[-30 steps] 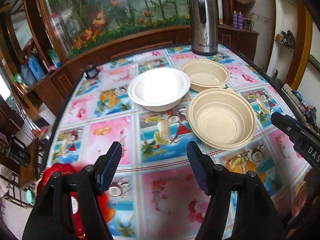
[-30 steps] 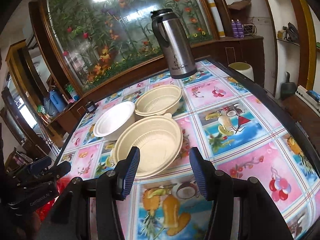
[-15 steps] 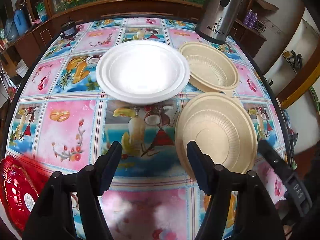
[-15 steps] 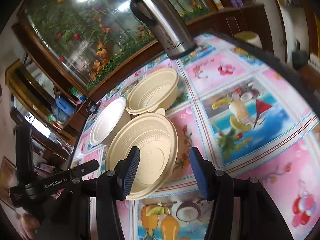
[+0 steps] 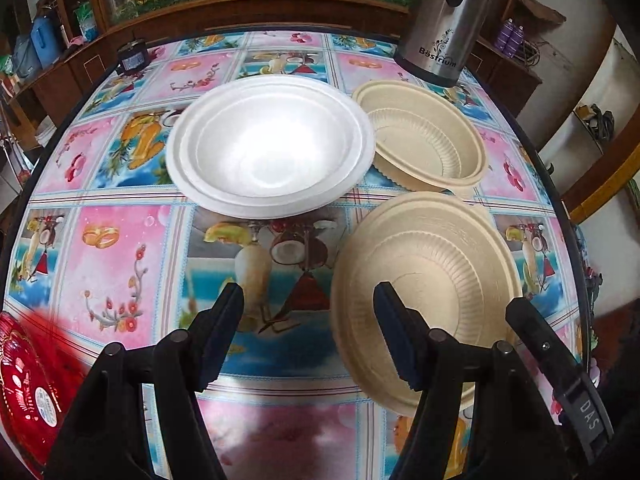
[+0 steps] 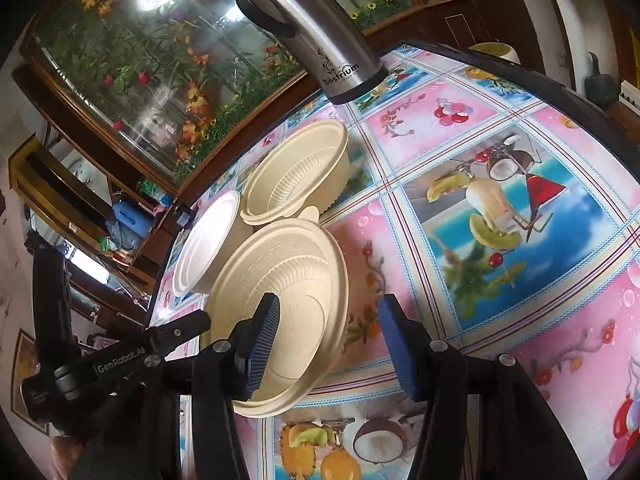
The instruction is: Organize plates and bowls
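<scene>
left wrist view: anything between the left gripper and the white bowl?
No object. Left wrist view shows only bare patterned tablecloth between the left gripper and the white bowl; the near beige bowl sits off right.

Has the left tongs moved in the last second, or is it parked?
Yes. The left tongs has moved forward and tipped down over the table: the white bowl and steel flask loom larger than a second ago.
</scene>
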`<move>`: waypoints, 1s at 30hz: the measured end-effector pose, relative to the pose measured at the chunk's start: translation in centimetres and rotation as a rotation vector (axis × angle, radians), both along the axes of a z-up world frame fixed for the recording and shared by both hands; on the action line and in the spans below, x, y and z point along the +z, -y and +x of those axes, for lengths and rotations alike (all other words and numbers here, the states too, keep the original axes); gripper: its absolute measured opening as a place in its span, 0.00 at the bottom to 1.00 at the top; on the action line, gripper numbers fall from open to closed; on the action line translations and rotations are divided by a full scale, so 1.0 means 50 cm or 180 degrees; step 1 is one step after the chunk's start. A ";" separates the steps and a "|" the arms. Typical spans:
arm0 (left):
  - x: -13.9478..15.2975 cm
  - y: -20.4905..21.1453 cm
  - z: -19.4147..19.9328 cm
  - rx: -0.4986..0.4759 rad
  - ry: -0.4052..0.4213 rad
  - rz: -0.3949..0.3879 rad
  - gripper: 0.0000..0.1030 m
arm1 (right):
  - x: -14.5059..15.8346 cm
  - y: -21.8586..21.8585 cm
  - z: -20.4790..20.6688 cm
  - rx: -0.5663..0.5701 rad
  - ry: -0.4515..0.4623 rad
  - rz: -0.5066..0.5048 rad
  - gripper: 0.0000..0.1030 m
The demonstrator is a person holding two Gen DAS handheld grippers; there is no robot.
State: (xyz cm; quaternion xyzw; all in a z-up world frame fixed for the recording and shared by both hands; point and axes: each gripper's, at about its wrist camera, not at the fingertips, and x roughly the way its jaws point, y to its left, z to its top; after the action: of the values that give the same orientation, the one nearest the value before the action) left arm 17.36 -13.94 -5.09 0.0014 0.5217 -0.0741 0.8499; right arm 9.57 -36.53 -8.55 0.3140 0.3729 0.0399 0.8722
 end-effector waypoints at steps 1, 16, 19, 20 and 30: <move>-0.003 0.006 0.000 -0.0021 -0.0009 0.0001 0.65 | 0.000 -0.001 0.000 -0.0003 0.0001 0.0001 0.53; -0.050 0.050 -0.001 -0.0165 -0.0141 0.0059 0.65 | -0.023 -0.011 0.019 -0.0002 -0.0178 -0.0067 0.53; -0.056 0.050 -0.002 -0.0172 -0.0176 0.0054 0.65 | -0.032 -0.013 0.024 0.0004 -0.0259 -0.0069 0.50; -0.058 0.050 -0.002 -0.0171 -0.0187 0.0050 0.65 | -0.034 -0.013 0.024 0.0005 -0.0274 -0.0060 0.50; -0.068 0.050 -0.004 -0.0153 -0.0247 -0.0039 0.63 | -0.039 -0.017 0.027 0.0003 -0.0311 -0.0091 0.22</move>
State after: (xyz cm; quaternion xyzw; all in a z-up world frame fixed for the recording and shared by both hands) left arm 17.17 -16.42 -8.48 0.0058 0.5536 -0.0977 0.8270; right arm 10.90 -35.69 -10.52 0.3029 0.4158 0.0195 0.8573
